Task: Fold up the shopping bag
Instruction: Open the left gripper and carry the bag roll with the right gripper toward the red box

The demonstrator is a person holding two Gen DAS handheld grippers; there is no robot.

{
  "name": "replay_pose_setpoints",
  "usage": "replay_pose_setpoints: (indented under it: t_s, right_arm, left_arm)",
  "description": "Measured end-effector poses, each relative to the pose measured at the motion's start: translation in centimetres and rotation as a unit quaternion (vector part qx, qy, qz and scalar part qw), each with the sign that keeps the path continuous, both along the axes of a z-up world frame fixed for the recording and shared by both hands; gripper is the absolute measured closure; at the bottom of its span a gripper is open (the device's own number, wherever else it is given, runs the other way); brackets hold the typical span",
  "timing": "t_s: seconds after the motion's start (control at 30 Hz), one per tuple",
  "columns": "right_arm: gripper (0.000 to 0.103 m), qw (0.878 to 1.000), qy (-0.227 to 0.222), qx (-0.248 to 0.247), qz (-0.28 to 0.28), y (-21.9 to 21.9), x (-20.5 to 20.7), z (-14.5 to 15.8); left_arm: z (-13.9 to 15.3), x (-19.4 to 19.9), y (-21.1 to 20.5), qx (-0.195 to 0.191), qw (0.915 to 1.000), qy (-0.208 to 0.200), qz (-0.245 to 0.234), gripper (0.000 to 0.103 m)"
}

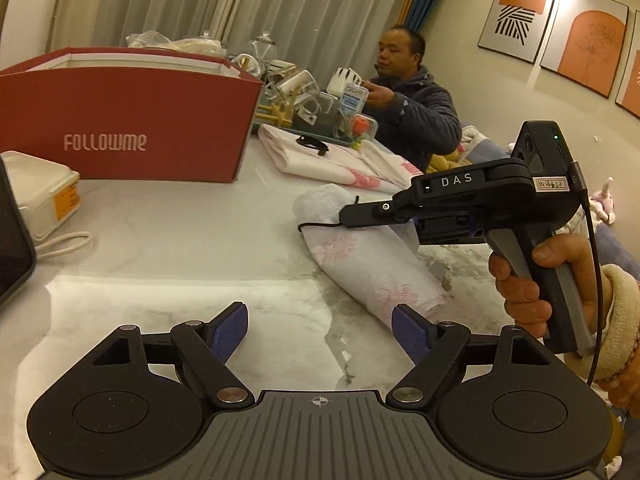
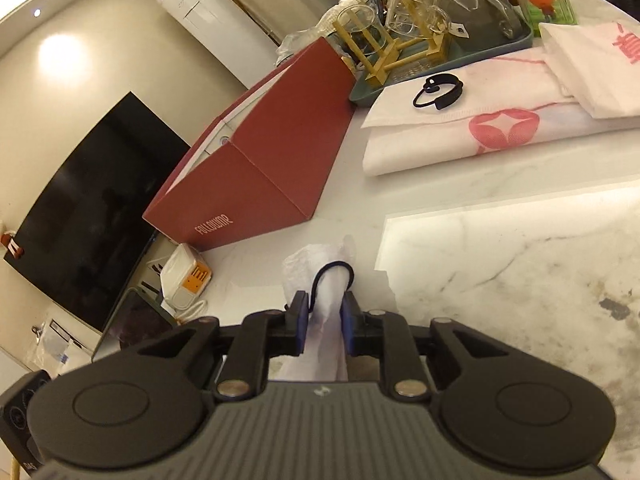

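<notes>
Left wrist view: the rolled shopping bag [image 1: 368,256] is seen lying on the table [image 1: 180,240], long axis slanting away, pinched near its banded far end by the right gripper [image 2: 325,320], while the left gripper [image 1: 320,332] is held wide and empty beside its near end.

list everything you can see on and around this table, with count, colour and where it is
rolled shopping bag: one, white with pink print, on the table, black hair tie around it
folded bags: a stack, white and pink, beyond the roll
black band: one, on that stack
box: one, red, far left
tray of glassware: one, green, behind the box
table: one, white marble
seated person: one, far side
left tool: open, nothing between
right tool: around the roll
</notes>
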State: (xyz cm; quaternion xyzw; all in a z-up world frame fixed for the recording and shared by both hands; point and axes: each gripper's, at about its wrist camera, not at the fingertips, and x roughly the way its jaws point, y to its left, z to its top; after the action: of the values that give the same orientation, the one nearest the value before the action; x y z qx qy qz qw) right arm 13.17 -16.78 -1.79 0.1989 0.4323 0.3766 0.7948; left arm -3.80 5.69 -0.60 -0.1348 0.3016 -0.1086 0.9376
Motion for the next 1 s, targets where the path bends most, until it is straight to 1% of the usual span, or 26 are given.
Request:
replay_pose_setpoints:
  t_s: [0.03, 0.07, 0.1, 0.13, 0.2, 0.27, 0.3, 0.33, 0.37, 0.4, 0.43, 0.47, 0.5, 0.53, 0.6, 0.7, 0.87, 0.93, 0.97, 1.0]
  right_arm:
    - [0.077, 1.0, -0.005, 0.002, -0.001, -0.4, -0.3, 0.3]
    - [0.061, 1.0, -0.01, 0.003, -0.003, -0.8, -0.6, 0.6]
    - [0.043, 1.0, -0.018, 0.0, -0.004, -1.0, -0.9, 0.9]
    - [0.035, 1.0, -0.027, -0.005, -0.004, -1.2, -1.2, 1.2]
    - [0.035, 0.999, -0.037, -0.013, 0.004, -1.5, -1.5, 1.6]
    - [0.035, 0.999, -0.035, -0.018, 0.016, -1.6, -2.0, 1.6]
    - [0.036, 0.999, -0.037, -0.029, 0.02, -1.5, -2.3, 1.6]
    - [0.038, 0.998, -0.041, -0.041, 0.024, -1.3, -2.6, 1.5]
    - [0.04, 0.996, -0.054, -0.061, 0.028, -0.9, -3.0, 1.5]
    - [0.045, 0.994, -0.069, -0.083, 0.032, -0.4, -3.5, 1.5]
    - [0.046, 0.99, -0.084, -0.104, 0.035, 0.0, -3.9, 1.5]
    - [0.055, 0.986, -0.102, -0.128, 0.041, 0.6, -4.5, 1.6]
    - [0.084, 0.982, -0.111, -0.143, 0.046, 1.1, -4.9, 1.7]
    - [0.091, 0.979, -0.118, -0.157, 0.052, 1.7, -5.2, 1.8]
    - [0.095, 0.98, -0.125, -0.148, 0.055, 2.3, -5.6, 2.5]
    - [0.096, 0.983, -0.148, -0.099, 0.048, 2.7, -6.0, 5.7]
    - [0.096, 0.981, -0.191, -0.01, 0.033, 5.6, -4.3, 13.4]
    - [0.096, 0.979, -0.204, -0.001, 0.021, 8.4, -2.0, 15.7]
    - [0.096, 0.977, -0.211, -0.005, 0.012, 10.0, -0.4, 16.4]
    - [0.095, 0.977, -0.213, -0.016, 0.005, 11.8, 1.3, 16.5]
  left_arm:
    - [0.0, 0.1, -0.1, -0.004, 1.0, 0.002, -0.001, 0.023]
    - [0.0, 0.3, -0.2, -0.008, 1.0, 0.003, -0.002, 0.023]
    - [-0.1, 0.5, -0.3, -0.01, 0.9999, 0.004, -0.003, 0.023]
    - [-0.1, 0.6, -0.4, -0.011, 0.9999, 0.005, -0.003, 0.023]
    - [-0.2, 1.0, -0.5, -0.012, 0.9999, 0.005, -0.002, 0.023]
    - [-0.3, 1.3, -0.6, -0.016, 0.9999, 0.005, 0.001, 0.023]
    - [-0.3, 1.5, -0.6, -0.017, 0.9998, 0.005, 0.004, 0.023]
    - [-0.3, 1.7, -0.6, -0.019, 0.9998, 0.006, 0.007, 0.023]
    - [-0.4, 1.8, -0.6, -0.019, 0.9997, 0.006, 0.011, 0.023]
    - [-0.4, 1.9, -0.5, -0.019, 0.9997, 0.006, 0.014, 0.023]
    - [-0.4, 2.0, -0.5, -0.018, 0.9997, 0.007, 0.015, 0.023]
    - [-0.4, 2.0, -0.4, -0.018, 0.9997, 0.007, 0.016, 0.023]
    - [-0.4, 2.2, -0.3, -0.018, 0.9997, 0.008, 0.017, 0.023]
    - [-0.4, 2.2, -0.2, -0.019, 0.9996, 0.009, 0.018, 0.023]
    - [-0.4, 2.2, 0.2, -0.022, 0.9995, 0.009, 0.021, 0.023]
    - [-0.4, 2.1, 1.1, -0.028, 0.9989, 0.013, 0.036, 0.023]
    - [-0.6, 2.2, 2.1, -0.043, 0.9978, 0.018, 0.048, 0.023]
    - [-0.7, 1.9, 2.3, -0.051, 0.9974, 0.019, 0.048, 0.023]
    - [-0.8, 1.8, 2.4, -0.055, 0.9971, 0.019, 0.049, 0.023]
    - [-0.8, 1.5, 2.5, -0.059, 0.9969, 0.019, 0.049, 0.023]
